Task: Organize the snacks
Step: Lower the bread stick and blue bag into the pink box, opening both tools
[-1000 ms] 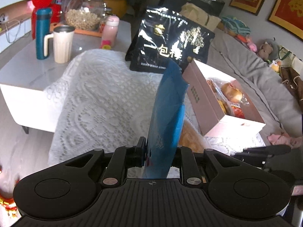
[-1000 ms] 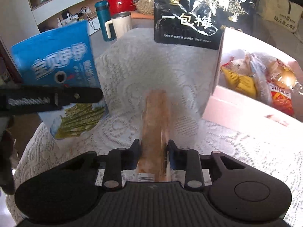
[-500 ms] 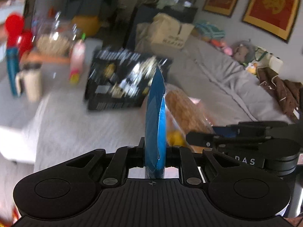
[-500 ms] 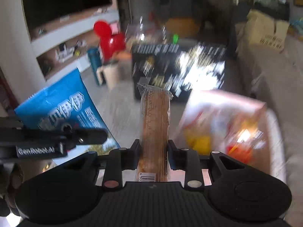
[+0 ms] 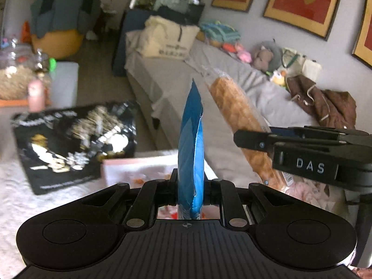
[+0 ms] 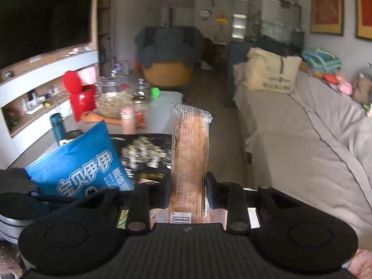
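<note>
My left gripper (image 5: 190, 187) is shut on a blue snack bag (image 5: 191, 153), seen edge-on and standing upright between the pads. The same blue snack bag (image 6: 81, 162) shows its printed face at the lower left of the right wrist view. My right gripper (image 6: 187, 190) is shut on a long wrapped bread pack (image 6: 189, 155), which sticks up from the jaws. That bread pack (image 5: 239, 125) and the right gripper (image 5: 258, 140) appear to the right in the left wrist view. Both are held up in the air above the pink box (image 5: 139, 169).
A large black snack bag (image 5: 74, 144) stands behind the pink box on the white lace cloth (image 5: 14, 200). A glass jar (image 6: 114, 100), red container (image 6: 80, 100), teal flask (image 6: 57, 125) and pink bottle (image 6: 128, 122) sit on the white table. A grey sofa (image 6: 302, 144) runs along the right.
Both grippers have risen from the cloth with their packs and swung toward the sofa side; the box and black bag now sit lower in view. The grips have stayed the same.
</note>
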`<state>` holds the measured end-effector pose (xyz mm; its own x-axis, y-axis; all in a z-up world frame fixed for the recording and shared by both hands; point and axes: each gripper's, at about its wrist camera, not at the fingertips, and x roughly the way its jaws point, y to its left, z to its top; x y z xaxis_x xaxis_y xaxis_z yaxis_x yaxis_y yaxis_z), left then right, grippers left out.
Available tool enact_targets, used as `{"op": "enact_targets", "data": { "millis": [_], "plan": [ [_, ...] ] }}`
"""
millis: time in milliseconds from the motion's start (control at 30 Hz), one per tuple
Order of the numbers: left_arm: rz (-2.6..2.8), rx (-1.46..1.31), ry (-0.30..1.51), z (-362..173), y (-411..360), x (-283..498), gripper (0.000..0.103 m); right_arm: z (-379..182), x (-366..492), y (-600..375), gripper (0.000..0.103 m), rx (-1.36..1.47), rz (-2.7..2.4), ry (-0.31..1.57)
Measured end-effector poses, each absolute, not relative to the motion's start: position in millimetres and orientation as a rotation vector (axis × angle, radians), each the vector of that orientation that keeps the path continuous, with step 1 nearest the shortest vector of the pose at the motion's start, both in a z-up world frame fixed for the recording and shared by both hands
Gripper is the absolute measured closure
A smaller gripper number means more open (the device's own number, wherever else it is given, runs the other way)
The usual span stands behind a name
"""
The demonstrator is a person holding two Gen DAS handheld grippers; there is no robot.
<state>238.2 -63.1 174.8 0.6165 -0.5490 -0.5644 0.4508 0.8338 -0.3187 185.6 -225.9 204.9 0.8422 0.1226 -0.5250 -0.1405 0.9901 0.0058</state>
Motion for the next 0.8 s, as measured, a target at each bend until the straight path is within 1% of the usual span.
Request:
{"op": "enact_targets", "data": {
  "millis": [200, 267, 400, 500, 667, 800],
  "plan": [
    [-0.697, -0.317, 0.821, 123, -71, 282, 0.083, 163, 223, -253, 0.074, 0.037, 0.109, 0.645],
    [-0.66, -0.335, 0.823, 111, -66, 293, 0.082, 144, 235, -256, 0.073, 0.068, 0.118, 0.696],
    [-0.572, -0.326, 0.771, 105, -44, 300, 0.081, 114, 246, -255, 0.071, 0.119, 0.178, 0.754],
    [-0.517, -0.294, 0.734, 108, -28, 293, 0.081, 104, 248, -250, 0.071, 0.115, 0.184, 0.775],
    [-0.527, -0.295, 0.748, 108, -22, 276, 0.081, 91, 246, -251, 0.071, 0.149, 0.162, 0.81],
    [-0.598, -0.274, 0.779, 100, -37, 266, 0.081, 77, 245, -249, 0.071, 0.192, 0.165, 0.838]
  ]
}}
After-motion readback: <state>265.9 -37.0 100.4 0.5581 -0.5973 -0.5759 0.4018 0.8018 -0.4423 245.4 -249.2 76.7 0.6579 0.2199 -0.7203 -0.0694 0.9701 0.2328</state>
